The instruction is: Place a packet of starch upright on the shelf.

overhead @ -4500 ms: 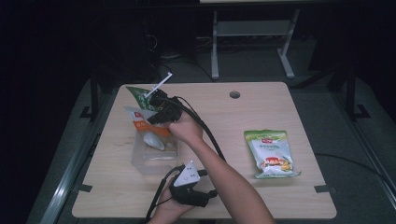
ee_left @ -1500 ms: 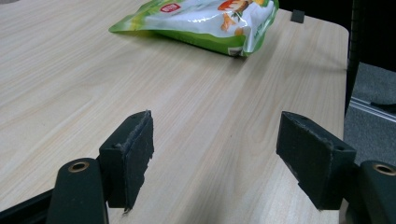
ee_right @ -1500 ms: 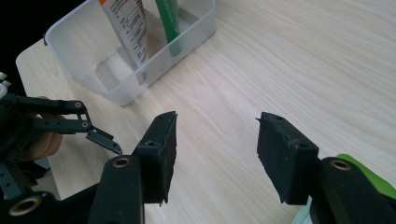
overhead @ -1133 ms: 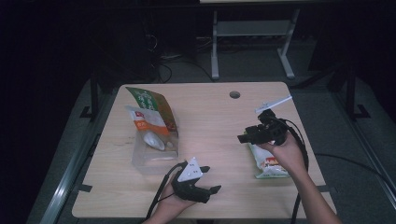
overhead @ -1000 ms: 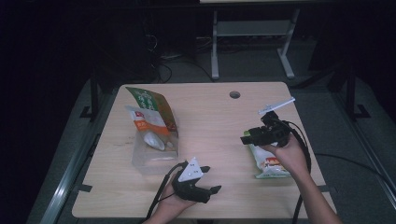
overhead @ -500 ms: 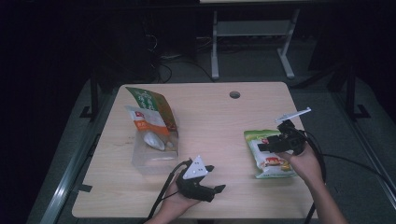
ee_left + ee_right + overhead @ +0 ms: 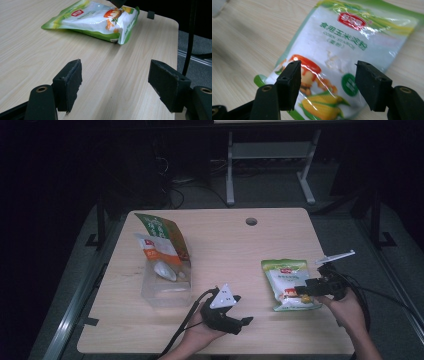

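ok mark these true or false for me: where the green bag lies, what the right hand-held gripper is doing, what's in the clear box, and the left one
1. The green bag lies flat on the table. True.
2. The right hand-held gripper is clamped on the bag. False: its jaws stand open above it, and have just been opening.
3. The clear box holds packets. True.
4. The left hand-held gripper holds a packet. False: its jaws are open with nothing between them.

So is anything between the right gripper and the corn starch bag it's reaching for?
Nothing visible. The right gripper hangs with open jaws just above the lower end of the corn starch bag, with no object between them. Its jaws have just been opening, nothing between them.
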The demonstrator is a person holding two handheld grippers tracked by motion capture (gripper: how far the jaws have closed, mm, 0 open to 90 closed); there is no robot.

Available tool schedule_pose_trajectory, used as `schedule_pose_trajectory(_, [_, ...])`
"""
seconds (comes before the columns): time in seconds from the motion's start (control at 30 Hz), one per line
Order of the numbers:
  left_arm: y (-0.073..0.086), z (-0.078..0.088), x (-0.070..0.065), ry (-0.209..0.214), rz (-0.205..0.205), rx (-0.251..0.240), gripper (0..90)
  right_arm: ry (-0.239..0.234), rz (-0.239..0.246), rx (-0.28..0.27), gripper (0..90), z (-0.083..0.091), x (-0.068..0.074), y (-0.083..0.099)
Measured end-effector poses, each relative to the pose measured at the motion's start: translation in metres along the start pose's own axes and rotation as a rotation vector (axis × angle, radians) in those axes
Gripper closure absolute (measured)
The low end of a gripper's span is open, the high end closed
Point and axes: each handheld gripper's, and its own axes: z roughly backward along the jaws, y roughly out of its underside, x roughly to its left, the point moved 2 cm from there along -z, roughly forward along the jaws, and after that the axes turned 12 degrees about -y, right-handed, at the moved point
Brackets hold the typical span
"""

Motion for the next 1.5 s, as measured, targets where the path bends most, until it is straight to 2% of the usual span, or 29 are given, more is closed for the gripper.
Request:
schedule_pose_trajectory(0.13, [-0.004,-0.003,-0.002,0.000,-0.020,0.008,26.6,0.001,-0.020,0.002,35.6,0.005,-0.005,0.010])
schedule_pose_trajectory(0.33, [-0.009,-0.009,-0.007,0.005,-0.034,0.009,26.6,-0.043,-0.041,0.018,36.6,0.003,-0.007,0.018])
schedule_pose_trajectory(0.6, [-0.009,-0.010,-0.008,-0.002,-0.039,0.008,26.9,-0.051,-0.036,0.004,38.1,0.002,-0.006,0.020])
schedule_pose_trajectory(0.77, [-0.010,-0.010,-0.006,-0.004,-0.039,0.007,26.9,-0.059,-0.033,0.016,38.3,-0.001,-0.001,0.021])
schedule_pose_trajectory(0.93, [-0.009,-0.012,-0.006,-0.003,-0.038,0.013,26.9,-0.063,-0.024,0.028,39.4,-0.005,0.005,0.022])
schedule_pose_trajectory(1.07, [-0.009,-0.012,-0.007,-0.003,-0.036,0.017,27.0,-0.061,0.003,0.045,39.8,-0.008,0.009,0.022])
schedule_pose_trajectory(1.1, [-0.009,-0.012,-0.006,-0.003,-0.037,0.018,27.0,-0.064,-0.011,0.049,39.9,-0.008,0.010,0.021])
schedule_pose_trajectory(1.13, [-0.009,-0.012,-0.006,-0.003,-0.037,0.019,27.0,-0.063,-0.003,0.050,39.5,-0.008,0.009,0.019])
schedule_pose_trajectory(1.23, [-0.009,-0.012,-0.006,-0.004,-0.042,0.022,27.0,-0.076,0.003,0.031,36.6,-0.010,0.008,0.012])
schedule_pose_trajectory(1.33, [-0.008,-0.011,-0.006,-0.007,-0.043,0.023,27.0,-0.056,0.017,0.070,33.2,-0.016,0.010,0.007])
schedule_pose_trajectory(1.5, [-0.008,-0.009,-0.003,-0.012,-0.041,0.020,27.0,-0.055,0.038,0.089,35.4,-0.019,0.011,0.005])
